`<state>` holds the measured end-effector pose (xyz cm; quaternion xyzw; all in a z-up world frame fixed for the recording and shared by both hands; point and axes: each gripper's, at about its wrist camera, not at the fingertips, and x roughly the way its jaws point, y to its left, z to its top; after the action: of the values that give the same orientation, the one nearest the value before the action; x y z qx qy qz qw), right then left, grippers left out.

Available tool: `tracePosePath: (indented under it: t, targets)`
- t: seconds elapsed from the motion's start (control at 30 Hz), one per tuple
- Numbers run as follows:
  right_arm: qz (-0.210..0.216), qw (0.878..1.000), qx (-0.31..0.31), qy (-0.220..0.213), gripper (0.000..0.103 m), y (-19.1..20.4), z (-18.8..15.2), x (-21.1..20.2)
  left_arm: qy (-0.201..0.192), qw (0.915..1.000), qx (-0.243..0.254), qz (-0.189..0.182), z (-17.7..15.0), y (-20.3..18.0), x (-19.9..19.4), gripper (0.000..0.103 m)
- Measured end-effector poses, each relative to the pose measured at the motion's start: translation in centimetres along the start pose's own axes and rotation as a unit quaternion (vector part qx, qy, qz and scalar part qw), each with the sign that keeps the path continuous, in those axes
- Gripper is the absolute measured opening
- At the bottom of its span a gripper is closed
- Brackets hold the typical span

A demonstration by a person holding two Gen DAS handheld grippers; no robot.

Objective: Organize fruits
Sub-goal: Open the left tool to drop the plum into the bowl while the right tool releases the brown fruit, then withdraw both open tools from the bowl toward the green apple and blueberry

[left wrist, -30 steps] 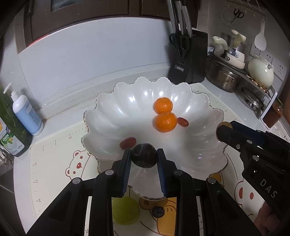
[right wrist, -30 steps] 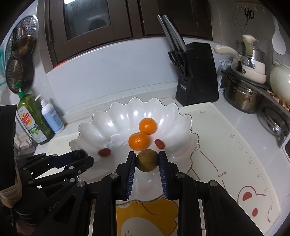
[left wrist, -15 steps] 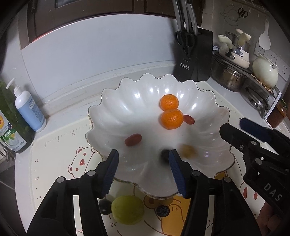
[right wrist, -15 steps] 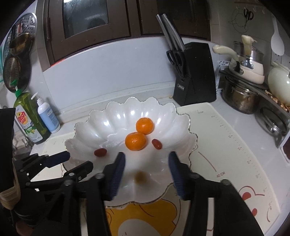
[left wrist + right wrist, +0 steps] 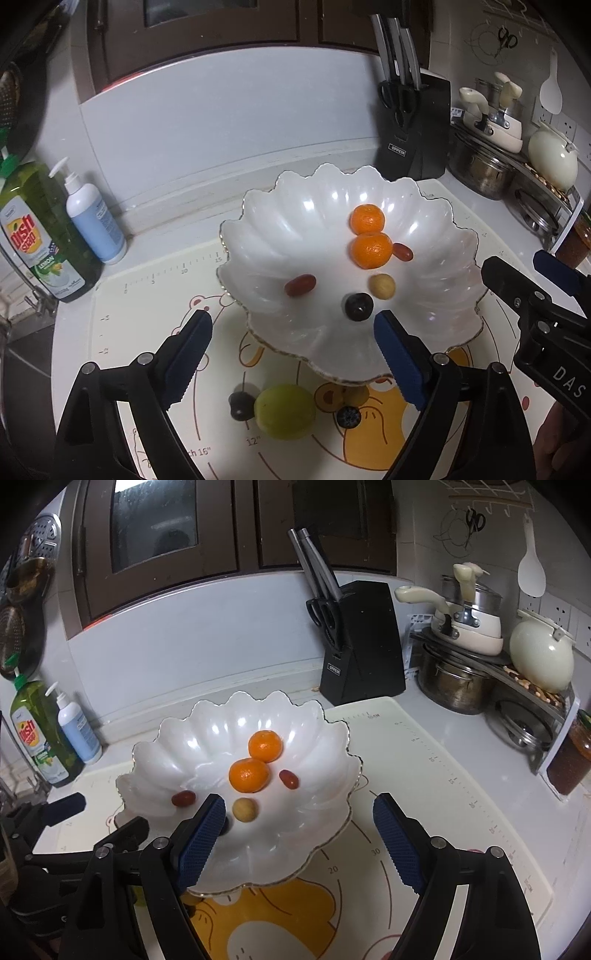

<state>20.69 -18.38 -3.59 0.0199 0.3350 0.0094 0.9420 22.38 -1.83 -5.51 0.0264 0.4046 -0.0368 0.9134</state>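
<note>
While both grippers hang above the near edge of the tabletop, each has its jaws spread wide with nothing between them. The left gripper (image 5: 293, 350) frames the near rim of the white scalloped bowl (image 5: 295, 221), and the right gripper (image 5: 299, 840) sits over the same bowl's near right side.

The bowl rests on a cream mat (image 5: 424, 775) printed with rulers and cartoon bears, toward the middle of the tabletop. Inside it lie two mandarins (image 5: 370, 250) touching one another, with a red grape tomato (image 5: 402, 252) just beside the nearer one on its right. A second red grape tomato (image 5: 300, 285) lies apart toward the bowl's left. Nearer the front rim, a small tan fruit (image 5: 382, 286) and a dark round fruit (image 5: 358, 306) sit just beside each other.

On the mat outside the bowl, by the near edge, a green fruit (image 5: 285, 411) lies touching another dark fruit (image 5: 241, 405) on its left, and a blueberry (image 5: 348, 416) sits near it on the right.

Along the back edge of the tabletop stand a black knife block (image 5: 360, 646) behind the bowl and, at the back left corner, a green dish soap bottle (image 5: 37, 236) beside a blue pump bottle (image 5: 94, 221). Pots and a cream kettle (image 5: 541, 659) crowd the back right corner.
</note>
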Motion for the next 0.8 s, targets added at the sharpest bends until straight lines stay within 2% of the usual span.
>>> tracePosePath:
  t: [0.8]
  targets:
    - [0.004,0.999,0.003,-0.032,0.083,0.5,-0.9,-6.4,-0.040,0.9991,-0.007,0.012,-1.5,0.4,-6.9,0.095]
